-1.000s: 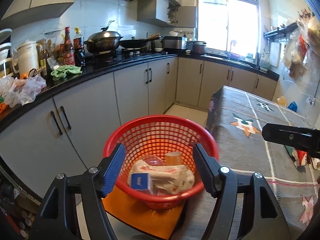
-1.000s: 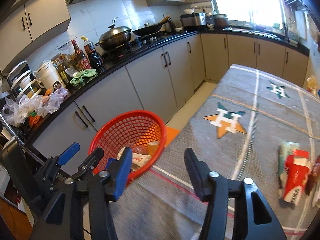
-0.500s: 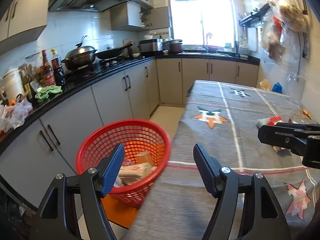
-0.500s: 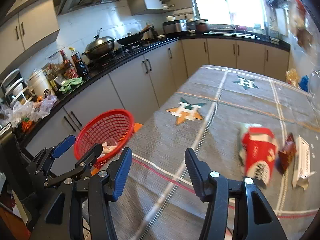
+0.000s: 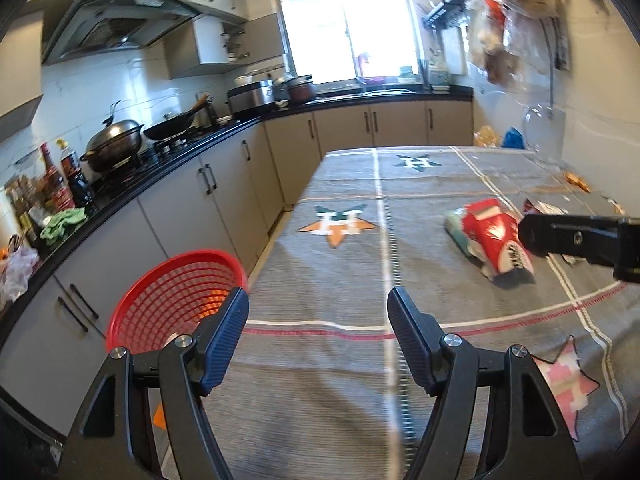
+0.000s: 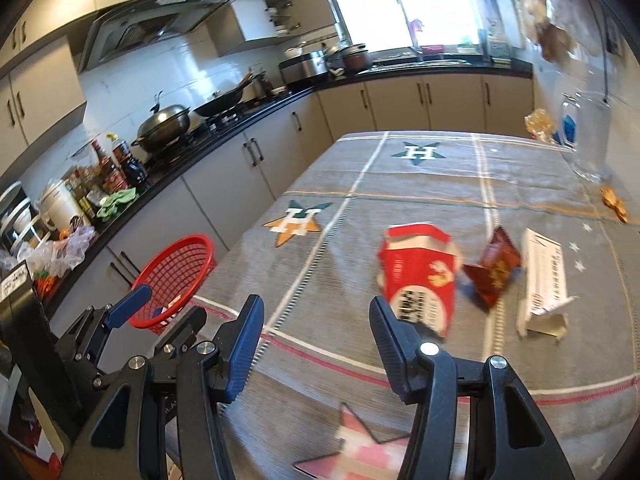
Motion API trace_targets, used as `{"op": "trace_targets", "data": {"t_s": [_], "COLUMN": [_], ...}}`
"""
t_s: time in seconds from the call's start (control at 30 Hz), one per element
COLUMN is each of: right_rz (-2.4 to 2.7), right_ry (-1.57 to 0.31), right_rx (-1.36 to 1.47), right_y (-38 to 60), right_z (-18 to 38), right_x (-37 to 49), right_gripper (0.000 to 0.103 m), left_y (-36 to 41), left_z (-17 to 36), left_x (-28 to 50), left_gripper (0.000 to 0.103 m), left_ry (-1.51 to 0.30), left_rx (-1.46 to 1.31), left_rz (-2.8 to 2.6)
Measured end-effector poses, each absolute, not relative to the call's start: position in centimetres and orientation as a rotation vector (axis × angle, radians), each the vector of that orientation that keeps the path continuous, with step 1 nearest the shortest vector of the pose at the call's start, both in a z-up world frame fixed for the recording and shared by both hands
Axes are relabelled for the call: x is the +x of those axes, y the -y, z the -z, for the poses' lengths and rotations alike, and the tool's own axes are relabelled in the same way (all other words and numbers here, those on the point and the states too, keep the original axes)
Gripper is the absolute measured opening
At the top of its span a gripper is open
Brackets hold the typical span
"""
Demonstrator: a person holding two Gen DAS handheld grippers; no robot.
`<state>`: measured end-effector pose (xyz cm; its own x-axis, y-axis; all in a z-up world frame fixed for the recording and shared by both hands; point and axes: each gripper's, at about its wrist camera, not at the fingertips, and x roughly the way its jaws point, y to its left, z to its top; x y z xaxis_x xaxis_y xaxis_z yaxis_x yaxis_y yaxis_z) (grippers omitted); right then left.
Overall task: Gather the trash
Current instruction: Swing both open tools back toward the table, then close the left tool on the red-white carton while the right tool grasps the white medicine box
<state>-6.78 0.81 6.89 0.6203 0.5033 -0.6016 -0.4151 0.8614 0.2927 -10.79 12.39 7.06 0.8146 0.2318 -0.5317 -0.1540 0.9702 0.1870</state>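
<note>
Beside the table's left edge, in the left wrist view, the round red plastic mesh basket (image 5: 176, 300) stands below the tabletop; its contents are hidden here. The left gripper (image 5: 318, 334) hangs wide and empty over the grey patterned tablecloth (image 5: 320, 272). A crumpled red-and-white carton (image 5: 494, 236) lies uncollected.

From the right wrist view, the right gripper (image 6: 316, 338) is spread wide, empty, its right finger just beside that carton. Near it lie a dark red snack wrapper (image 6: 494, 270) and a white printed box (image 6: 542, 284). Something small shows inside the basket. Judgement: collection partly done, at least three pieces outstanding.

letter H in star emblems on tablecloth (image 6: 400, 200), carton (image 6: 418, 280) print blurred, unreadable
</note>
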Motion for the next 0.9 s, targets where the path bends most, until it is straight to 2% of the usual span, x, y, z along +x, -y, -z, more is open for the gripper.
{"op": "trace_targets", "data": {"t_s": [0.4,0.9], "right_rz": [-0.392,-0.276], "right_ry": [-0.705,-0.702], "right_rx": [0.274,0.518], "right_y": [7.9,17.7], "right_z": [-6.9,-3.3], "right_x": [-5.7,-2.4], "right_gripper": [0.059,0.059], "left_y": [-8.6,-4.7], "left_z": [-6.6,-6.6], "left_x": [-9.5,-1.3], "left_gripper": [0.071,0.071], "left_ry": [-0.648,-0.854], "left_rx": [0.175,-0.084], "left_rz": [-0.125,0.156]}}
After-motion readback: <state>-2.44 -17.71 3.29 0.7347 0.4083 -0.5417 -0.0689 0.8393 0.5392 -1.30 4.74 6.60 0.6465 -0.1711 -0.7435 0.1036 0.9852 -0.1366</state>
